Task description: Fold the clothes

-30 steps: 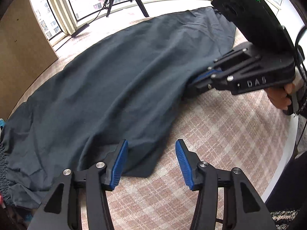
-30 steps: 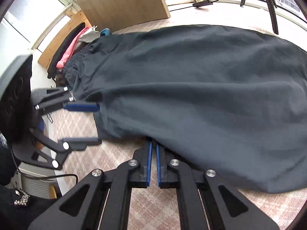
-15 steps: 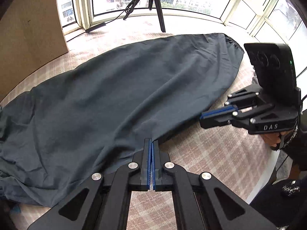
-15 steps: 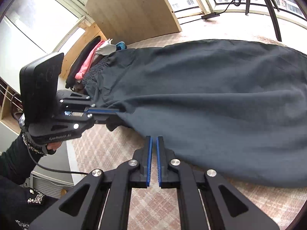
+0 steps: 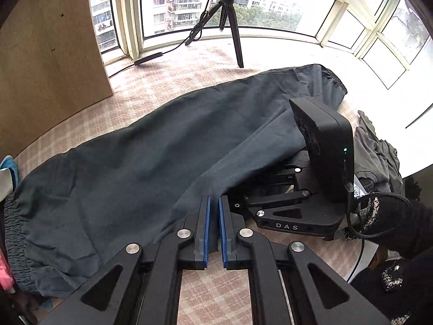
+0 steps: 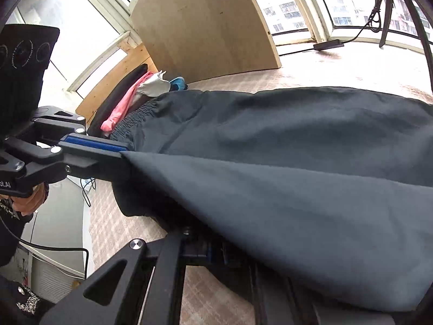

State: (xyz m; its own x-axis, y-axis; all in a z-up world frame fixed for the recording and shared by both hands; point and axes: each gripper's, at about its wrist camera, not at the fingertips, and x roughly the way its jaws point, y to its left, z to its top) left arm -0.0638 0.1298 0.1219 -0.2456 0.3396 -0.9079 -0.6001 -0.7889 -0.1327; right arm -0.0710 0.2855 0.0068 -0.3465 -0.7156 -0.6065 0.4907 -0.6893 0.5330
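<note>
The dark grey garment (image 5: 130,178) lies stretched along the checked tablecloth (image 5: 216,292), its gathered waistband next to a pile of pink and white clothes (image 6: 135,94). The left gripper (image 5: 213,208) pinches the garment's near edge, lifting it off the tablecloth; its jaws are easing apart with cloth between them. The right gripper (image 6: 213,252) sits pressed together under the raised fold, apparently clamping the cloth.

A home's glazed sunroom: bay windows (image 5: 189,5), apartment blocks outside, piled laundry (image 6: 127,100).
</note>
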